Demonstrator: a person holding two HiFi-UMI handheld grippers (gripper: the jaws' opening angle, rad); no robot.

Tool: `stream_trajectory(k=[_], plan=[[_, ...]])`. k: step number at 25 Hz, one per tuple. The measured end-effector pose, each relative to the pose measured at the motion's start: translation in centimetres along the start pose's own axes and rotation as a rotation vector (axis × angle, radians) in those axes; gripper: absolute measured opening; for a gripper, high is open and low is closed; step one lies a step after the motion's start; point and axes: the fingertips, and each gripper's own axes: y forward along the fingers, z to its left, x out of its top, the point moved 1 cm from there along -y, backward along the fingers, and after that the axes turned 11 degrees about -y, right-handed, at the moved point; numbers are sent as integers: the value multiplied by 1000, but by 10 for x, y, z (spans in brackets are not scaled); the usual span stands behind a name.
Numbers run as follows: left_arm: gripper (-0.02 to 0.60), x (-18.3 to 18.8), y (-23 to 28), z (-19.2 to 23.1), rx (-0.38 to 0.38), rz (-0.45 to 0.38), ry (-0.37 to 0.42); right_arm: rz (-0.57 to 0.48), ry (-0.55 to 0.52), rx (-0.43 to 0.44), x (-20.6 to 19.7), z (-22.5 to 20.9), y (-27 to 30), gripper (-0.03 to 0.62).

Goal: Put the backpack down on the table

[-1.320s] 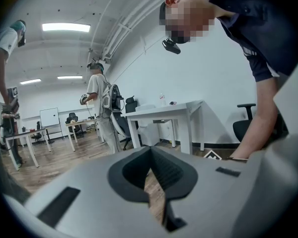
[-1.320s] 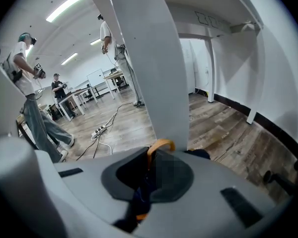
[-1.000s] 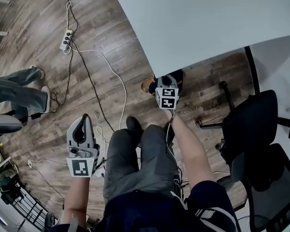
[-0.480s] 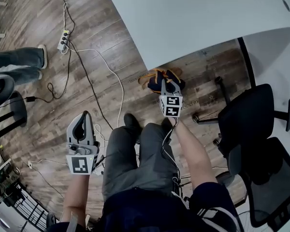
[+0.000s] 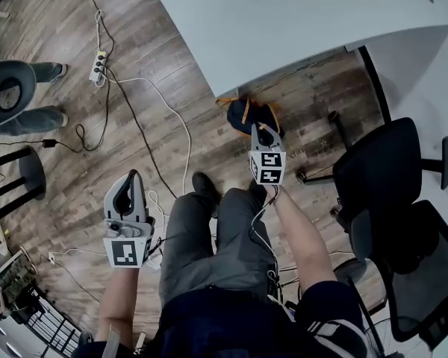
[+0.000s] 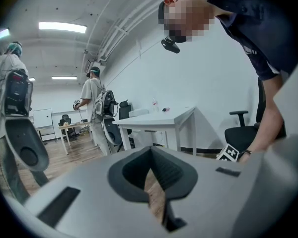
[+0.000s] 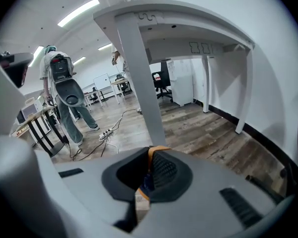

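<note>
Right arm (image 5: 302,237) is out in front, bare forearm reaching forward and down, and the right tongs (image 5: 263,131) point at the floor (image 5: 172,148) just short of the worktop (image 5: 284,21) edge. Its marker cube (image 5: 269,166) faces up at the head camera. Directly under those tongs sits the backpack (image 5: 248,114), dark blue with orange trim, low down by the near edge of the white worktop and not on it. Whether it touches the floor cannot be told from above.

The right gripper view settles the grip: the right tongs (image 7: 150,171) are pinched on an orange-and-blue strap (image 7: 151,155) of the backpack, the webbing running up between the ribbed pads. Ahead of them stands a white worktop leg (image 7: 141,88), with the underside of the worktop overhead.

Over on the other side, the left arm (image 5: 118,304) is tucked in close to the body, elbow bent, and the left tongs (image 5: 127,181) are held level beside the thigh, aimed forward. The left gripper view shows the left tongs (image 6: 151,175) pressed together with nothing in them, only a sliver of wood floor showing through.

Black office chairs (image 5: 381,177) stand to the right, and a power strip (image 5: 98,66) and cables (image 5: 172,110) lie on the floor to the left.
</note>
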Motion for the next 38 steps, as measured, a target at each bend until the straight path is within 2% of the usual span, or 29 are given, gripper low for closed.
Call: stream_trajectory(k=[4,12,16,23,27,34,38], plan=[[3,15,-1,-9,-13,-22,-2,-16,-45,16,21,-2,-26,-8],[3,53,-3,-23,-7,-30,-23,-64,-67,55,66,7,-99,-8],[3,78,-3,-38,-46,-79,-5,-90,-47,63,87,8,-133,-8],[3,103,-9,-42,-10,-34,-41,-144,-14,80,127,11,-191,-8],[3,129,-15,-51,-56,-94,-1,-177,26,94,153,11,-222,-8],[3,156,-25,-60,-43,-89,10,-249,97,96,202,1,-281,-8],[3,184,-29,-64,-58,-111,2,-298,88,86,242,-1,-322,-8]])
